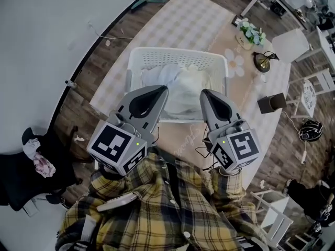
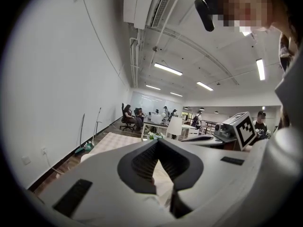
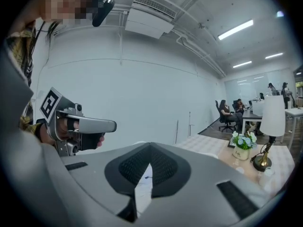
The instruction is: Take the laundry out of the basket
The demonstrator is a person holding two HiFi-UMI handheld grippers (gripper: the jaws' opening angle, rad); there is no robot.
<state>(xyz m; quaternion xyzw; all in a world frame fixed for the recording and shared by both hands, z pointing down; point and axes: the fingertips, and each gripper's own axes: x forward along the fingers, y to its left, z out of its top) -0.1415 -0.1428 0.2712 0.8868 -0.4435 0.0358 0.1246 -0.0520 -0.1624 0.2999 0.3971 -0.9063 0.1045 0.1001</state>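
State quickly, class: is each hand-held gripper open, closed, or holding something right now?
Left hand-held gripper: closed, holding nothing.
Right hand-held gripper: closed, holding nothing.

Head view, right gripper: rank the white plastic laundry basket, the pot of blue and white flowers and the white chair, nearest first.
1. White plastic laundry basket: directly ahead, the right gripper reaches over it.
2. Pot of blue and white flowers: farther on, ahead and to the right.
3. White chair: farthest, off to the right past the flowers.
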